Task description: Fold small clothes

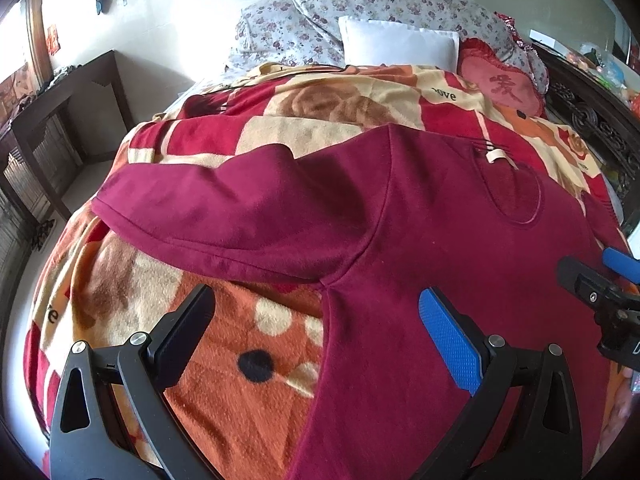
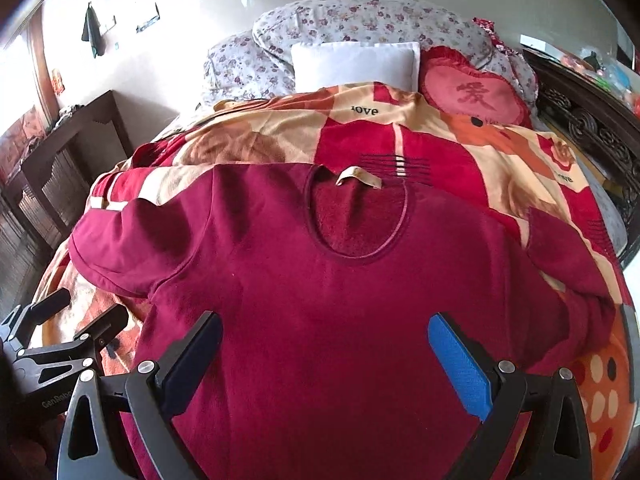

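A dark red long-sleeved top lies flat on the bed, neck hole and tag away from me, sleeves spread to both sides. In the left wrist view the top shows with its left sleeve stretched out leftward. My left gripper is open and empty, hovering over the top's left side edge below the armpit. My right gripper is open and empty above the middle of the top's body. The right gripper also shows at the right edge of the left wrist view. The left gripper shows at the left edge of the right wrist view.
The top lies on a red, orange and cream patterned blanket covering the bed. A white pillow, floral pillows and a red heart cushion sit at the head. A dark wooden cabinet stands left; a carved bed frame runs along the right.
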`<state>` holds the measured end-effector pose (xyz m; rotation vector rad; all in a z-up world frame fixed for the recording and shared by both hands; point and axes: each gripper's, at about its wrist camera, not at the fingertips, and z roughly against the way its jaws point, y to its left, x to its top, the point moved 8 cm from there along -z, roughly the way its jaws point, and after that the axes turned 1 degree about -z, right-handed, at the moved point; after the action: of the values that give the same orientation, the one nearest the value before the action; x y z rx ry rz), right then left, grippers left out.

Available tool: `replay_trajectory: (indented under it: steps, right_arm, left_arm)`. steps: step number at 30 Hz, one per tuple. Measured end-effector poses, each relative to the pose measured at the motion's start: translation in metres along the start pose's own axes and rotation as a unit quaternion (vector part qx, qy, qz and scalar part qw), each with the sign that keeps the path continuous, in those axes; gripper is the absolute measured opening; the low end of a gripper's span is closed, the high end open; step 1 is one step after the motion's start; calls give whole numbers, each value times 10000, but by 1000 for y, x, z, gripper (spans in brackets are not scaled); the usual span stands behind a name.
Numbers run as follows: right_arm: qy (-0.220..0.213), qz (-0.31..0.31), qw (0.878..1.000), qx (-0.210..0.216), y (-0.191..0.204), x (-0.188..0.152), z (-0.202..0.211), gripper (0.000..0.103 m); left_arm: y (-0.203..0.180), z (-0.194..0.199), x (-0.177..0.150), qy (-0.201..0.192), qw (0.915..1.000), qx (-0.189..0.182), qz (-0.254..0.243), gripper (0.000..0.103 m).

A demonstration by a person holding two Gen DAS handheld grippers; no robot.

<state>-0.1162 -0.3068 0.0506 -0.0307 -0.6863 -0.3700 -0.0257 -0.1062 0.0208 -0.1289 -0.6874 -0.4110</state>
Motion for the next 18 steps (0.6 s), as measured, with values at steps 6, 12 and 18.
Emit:
replay_trajectory:
  steps: [6, 12, 18]
  right_arm:
    - [82, 41, 10000, 2, 9, 2, -17, 102]
    - [186, 72, 9998, 86, 17, 3, -29, 102]
    - [175, 90, 9998, 43, 22, 5, -39, 102]
  left_arm:
    - [8, -10, 3, 47, 9999, 23, 88, 102]
    - [18, -20, 5, 117, 9997, 78, 178, 102]
    - [22, -27, 5, 170, 9996, 112, 205, 102]
